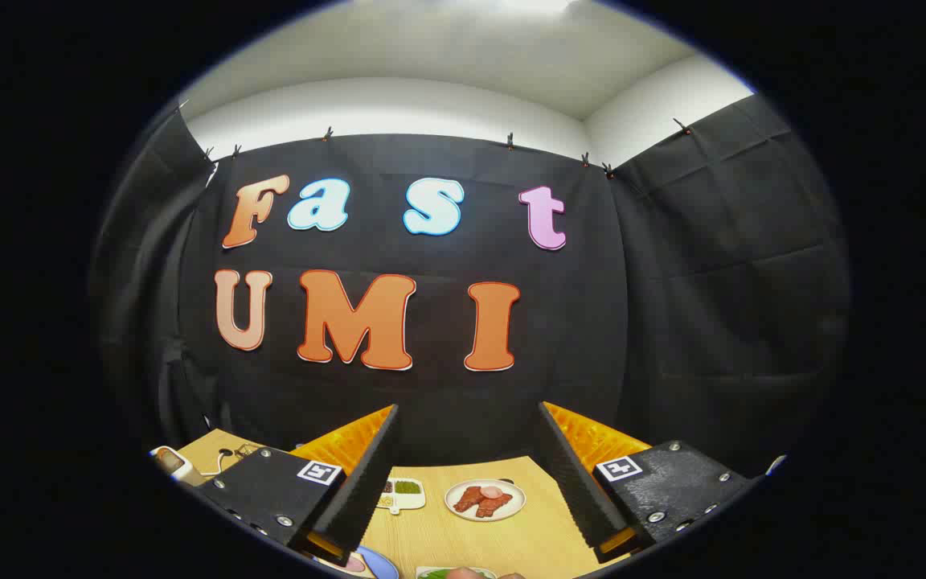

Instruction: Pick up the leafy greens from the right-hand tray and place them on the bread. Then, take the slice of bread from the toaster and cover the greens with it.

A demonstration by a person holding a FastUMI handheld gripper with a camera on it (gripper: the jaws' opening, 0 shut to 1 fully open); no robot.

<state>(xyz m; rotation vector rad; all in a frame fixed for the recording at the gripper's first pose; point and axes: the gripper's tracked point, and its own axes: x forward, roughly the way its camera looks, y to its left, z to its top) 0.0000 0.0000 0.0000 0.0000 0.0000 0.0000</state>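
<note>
A black cloth booth wall fills most of the frame, with a white ceiling band above it across the top. Along the bottom centre lies a light wooden tabletop [511, 547], seen from well above and at a shallow angle. The gripper [469, 474] rises from the lower edge, its two fingers [362, 482] spread wide apart and holding nothing, with bare tabletop and dishes showing in the gap between them. Beyond the fingers, in the lower centre, sits a round plate of reddish meat slices [485, 499], and just left of it a small divided dish [401, 492] with a green portion. At the very bottom centre, nearest the camera and largely cut off, is a sliver of green on a pale tray [451, 572], which is probably the leafy greens, though too little shows to be sure. A blue plate rim [379, 563] peeks out at the lower left beside the left finger, and a white appliance [174, 462] at the far lower left may be the toaster. The gripper is held high and pointed nearly level at the wall. To do the pick well, it would likely need to tip downward and descend over the greens, fingers kept wide, closing only once the leaves lie between them.
</note>
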